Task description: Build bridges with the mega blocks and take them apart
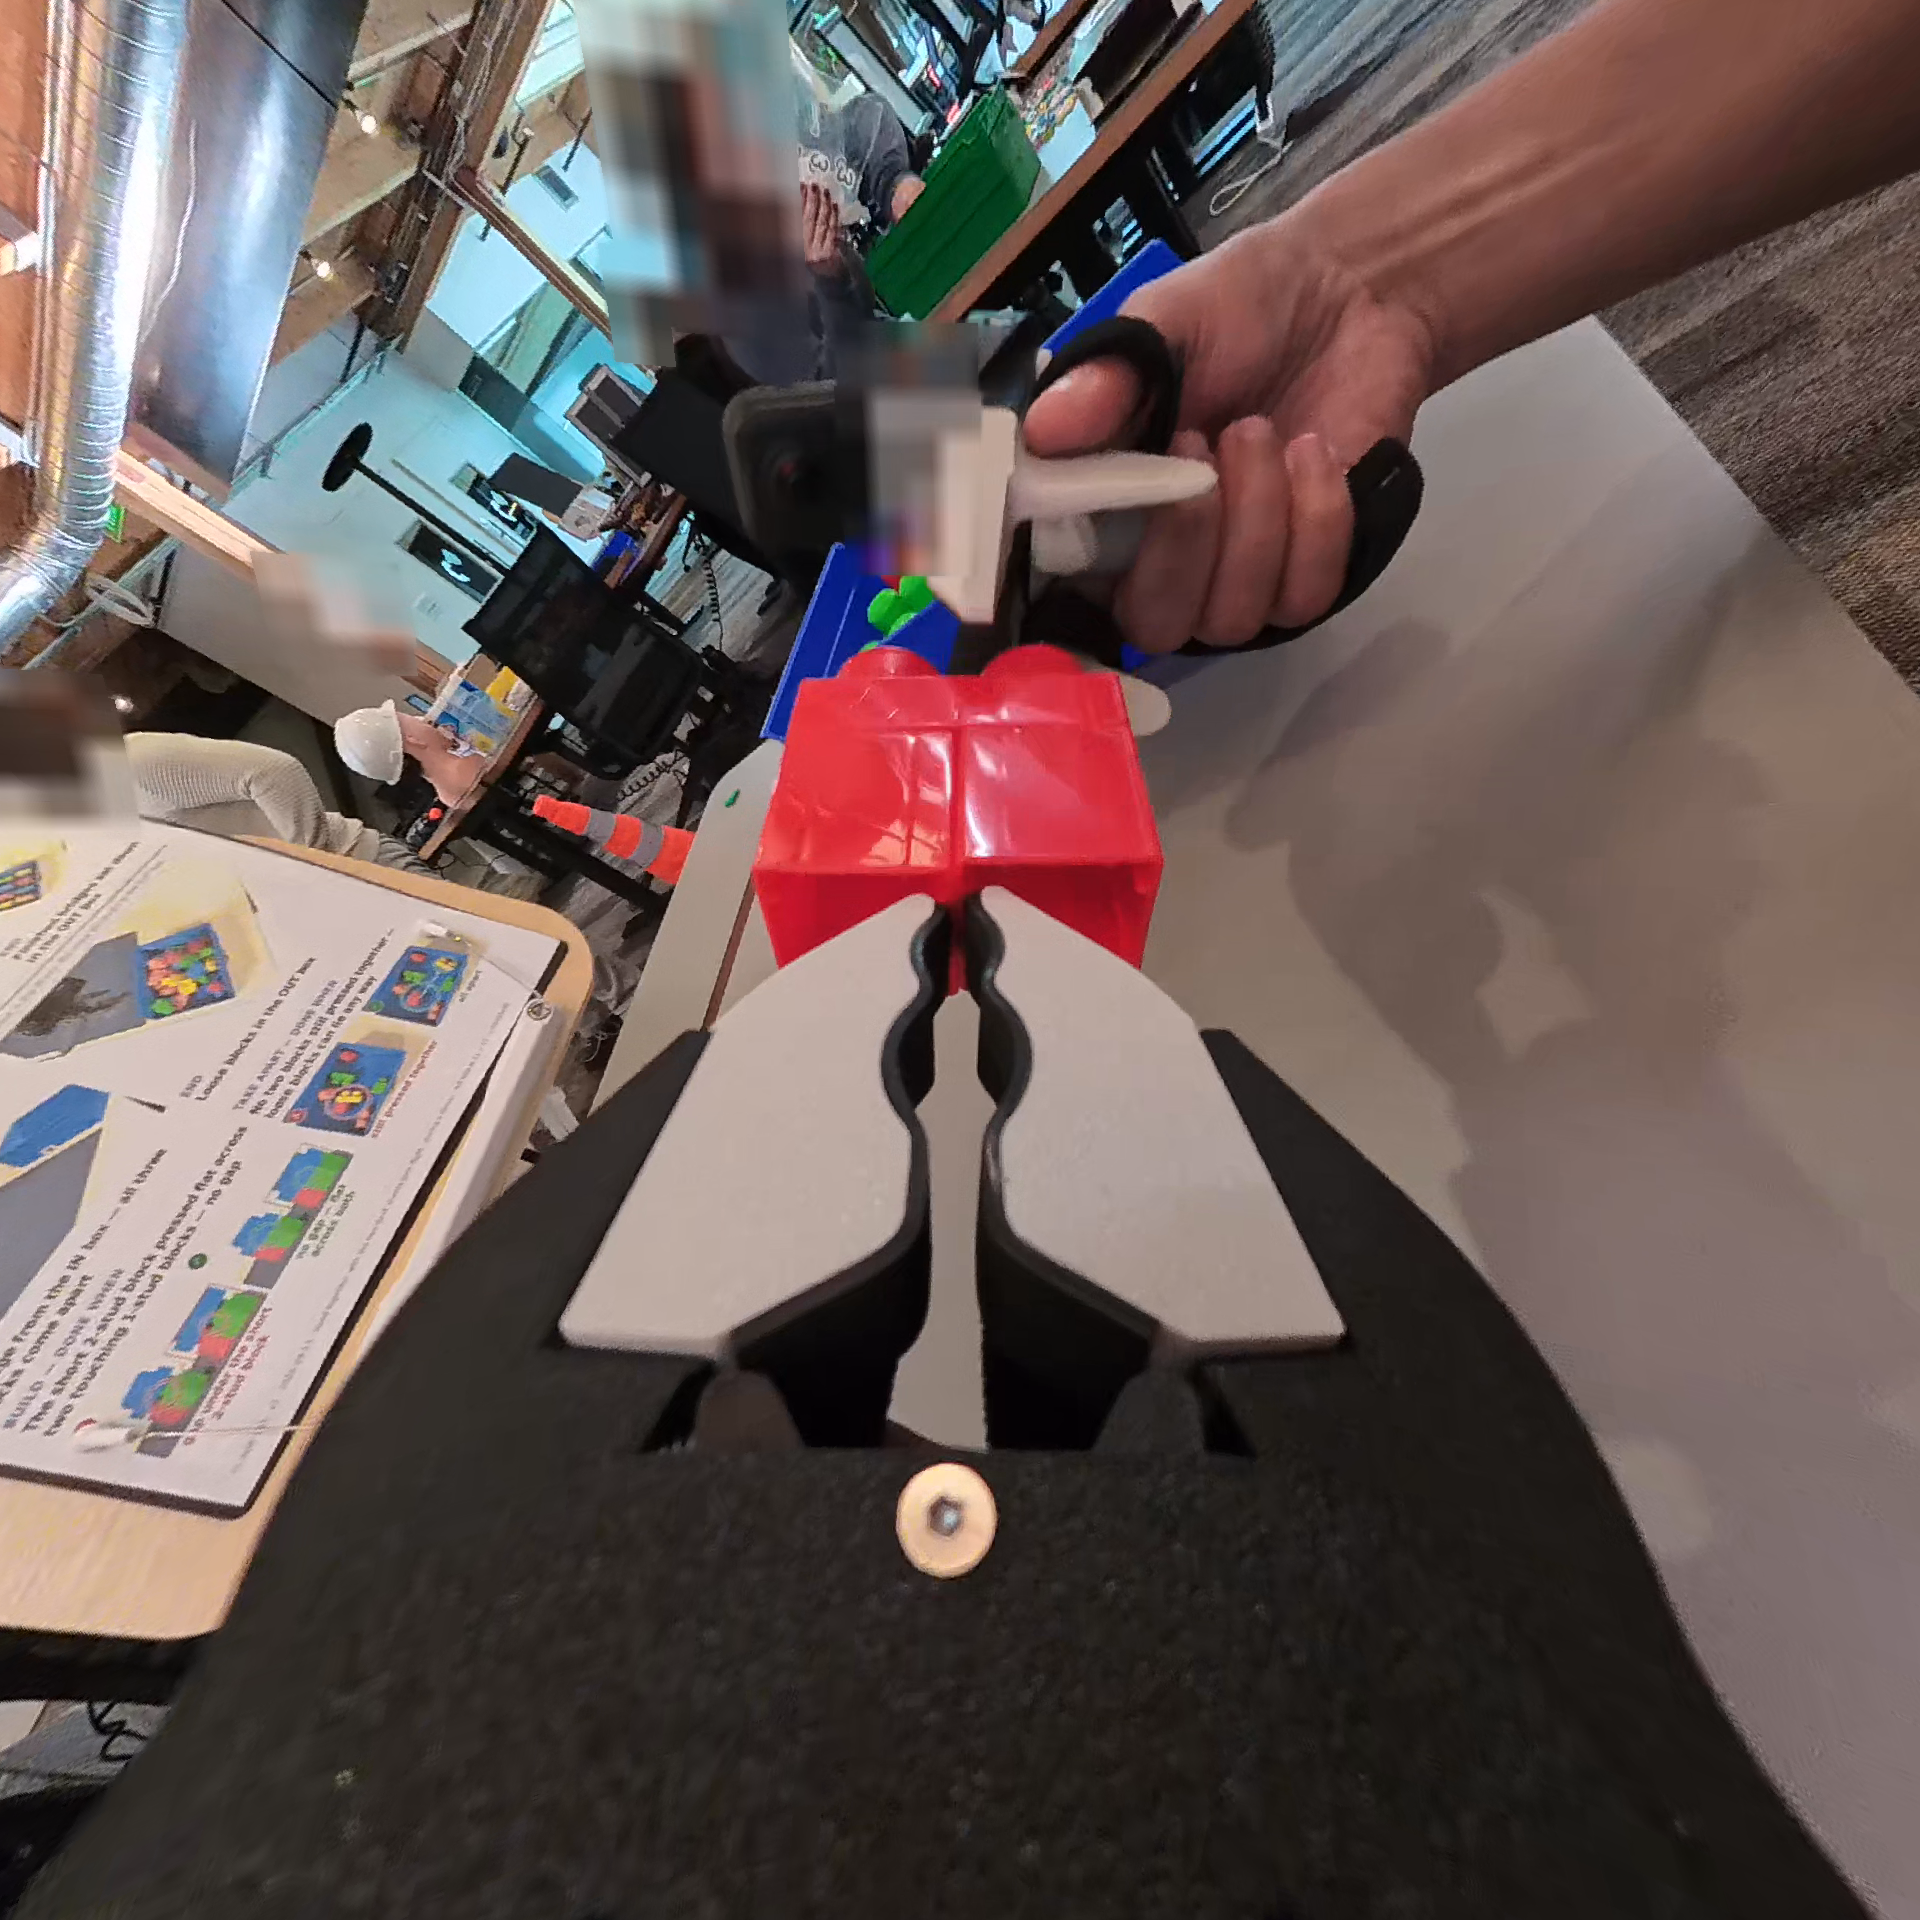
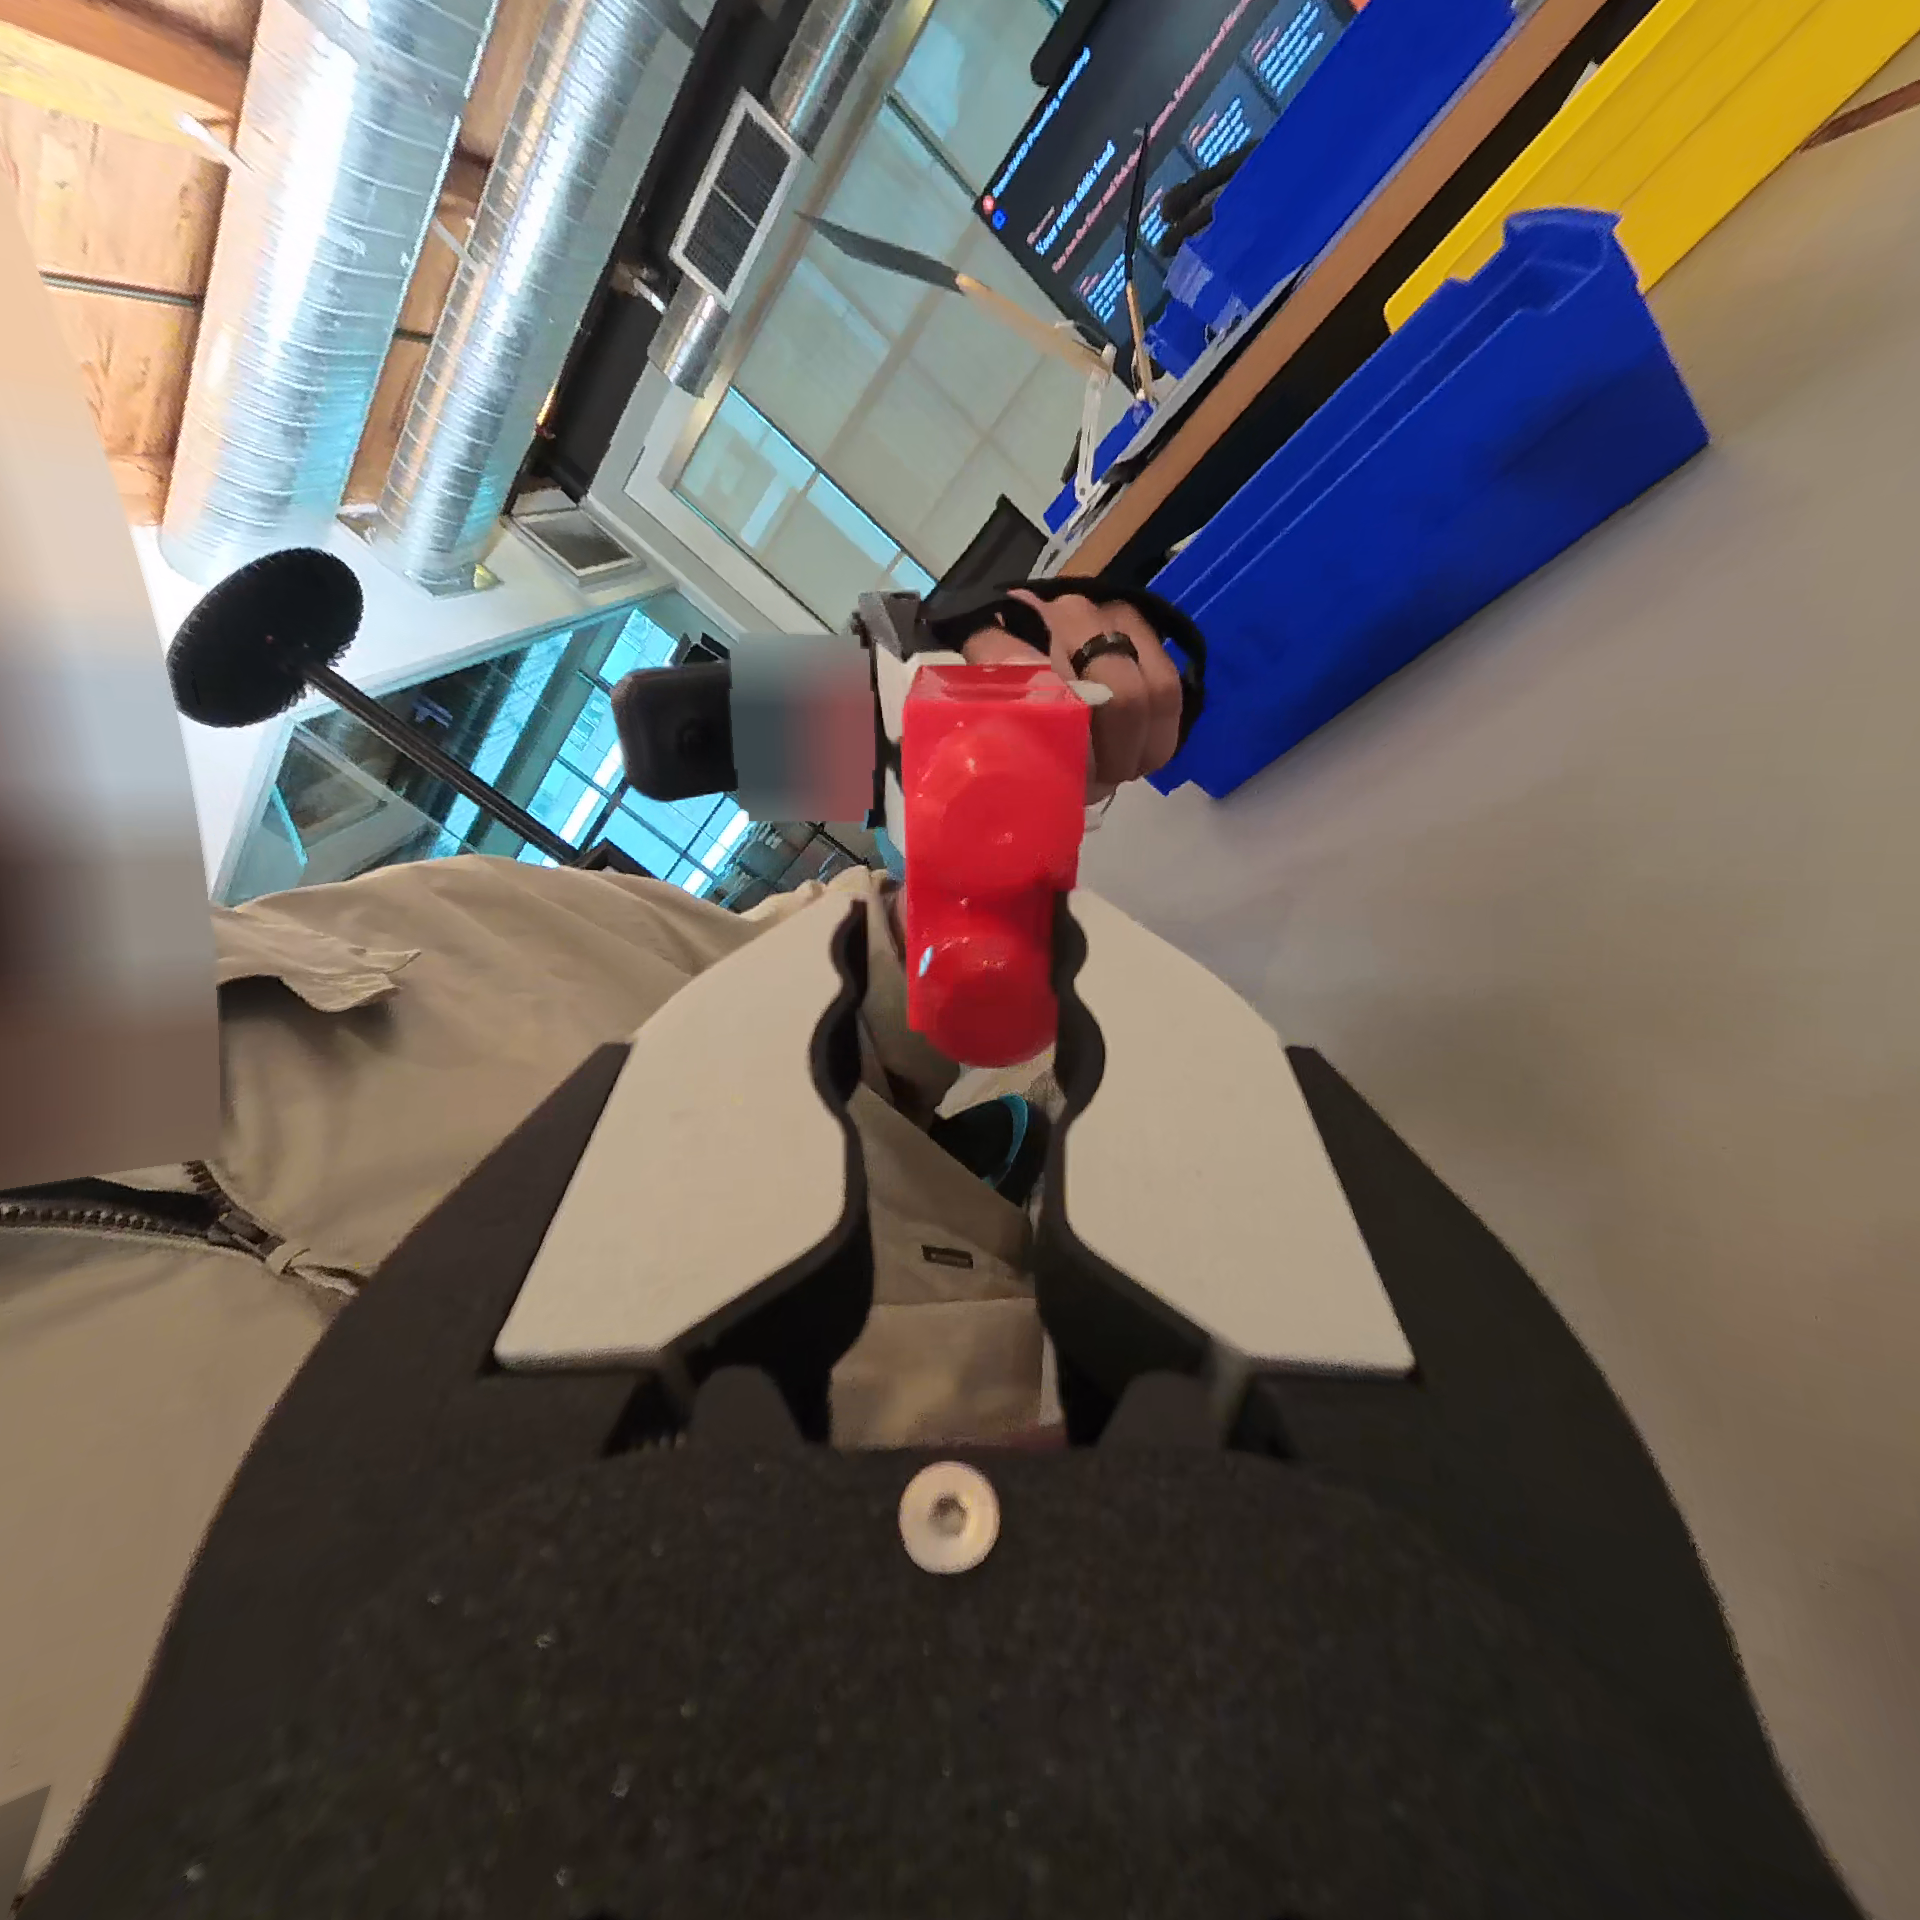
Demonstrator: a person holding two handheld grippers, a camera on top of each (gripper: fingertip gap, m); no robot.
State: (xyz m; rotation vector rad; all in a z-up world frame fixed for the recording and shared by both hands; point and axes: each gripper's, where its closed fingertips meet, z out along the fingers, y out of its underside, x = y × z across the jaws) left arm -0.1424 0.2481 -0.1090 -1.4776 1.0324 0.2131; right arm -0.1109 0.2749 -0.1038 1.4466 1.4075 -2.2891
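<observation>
The left gripper [image 1: 958, 914] is clamped on the lower edge of a glossy red two-stud plastic block [image 1: 956, 810], held above the pale grey table [image 1: 1558, 935]. The right gripper [image 2: 961, 925] stands parted around one stud, its far finger touching the block; whether the near one does is hard to make out. Blue plastic bins [image 2: 1434, 499] behind are partly hidden

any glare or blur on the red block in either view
Left wrist view: white glare streaks on the red block, soft shadows across the table. Right wrist view: the block is sharp with little glare; the frame's left edge is smeared.
</observation>
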